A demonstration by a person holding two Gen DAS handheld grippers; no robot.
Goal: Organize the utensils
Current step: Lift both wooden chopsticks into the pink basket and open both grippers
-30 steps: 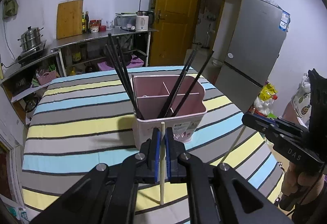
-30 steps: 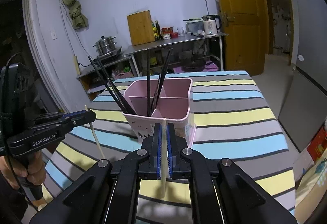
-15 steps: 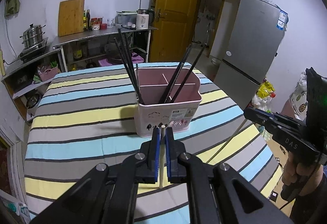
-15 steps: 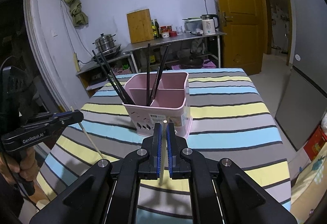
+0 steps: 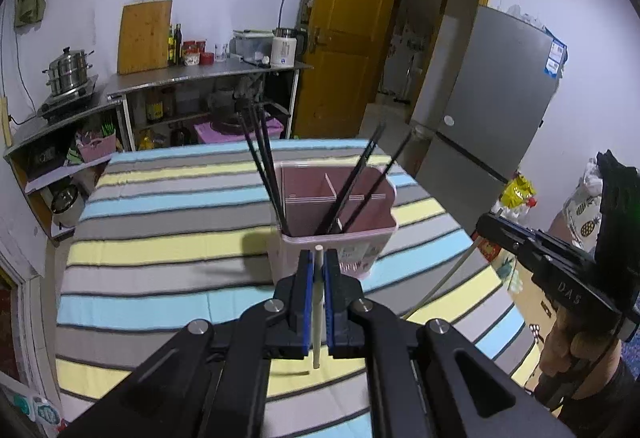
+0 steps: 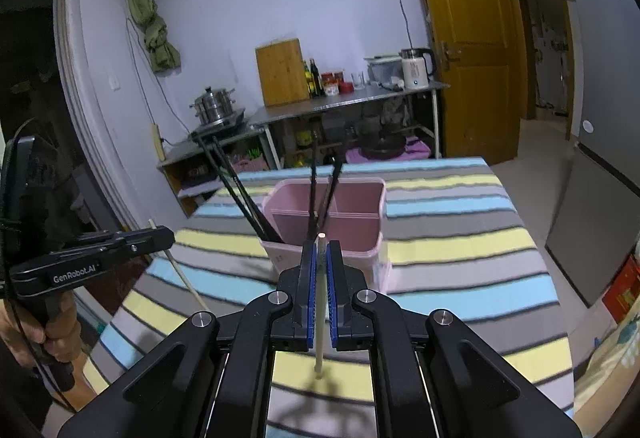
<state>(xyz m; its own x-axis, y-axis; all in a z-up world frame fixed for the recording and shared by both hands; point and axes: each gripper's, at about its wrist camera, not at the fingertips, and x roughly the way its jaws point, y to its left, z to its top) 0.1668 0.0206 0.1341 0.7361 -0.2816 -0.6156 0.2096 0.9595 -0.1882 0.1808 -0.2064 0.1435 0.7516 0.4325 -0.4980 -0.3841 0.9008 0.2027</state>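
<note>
Nearest camera, left gripper (image 5: 316, 274) clamps a pale chopstick (image 5: 317, 318); right gripper (image 6: 321, 266) clamps another chopstick (image 6: 320, 334); both sit higher than a second ago; pink holder (image 5: 372, 230) with black chopsticks (image 5: 260, 162) looks farther off on striped table (image 5: 160, 218).

Smooth pink plastic holder (image 5: 362, 234), striped cloth tablecloth (image 5: 168, 214), pale wooden chopstick (image 5: 317, 302)

The right tool (image 6: 321, 258) clamps a pale chopstick (image 6: 320, 318) upright before the pink holder (image 6: 360, 238) of black chopsticks (image 6: 240, 194).
</note>
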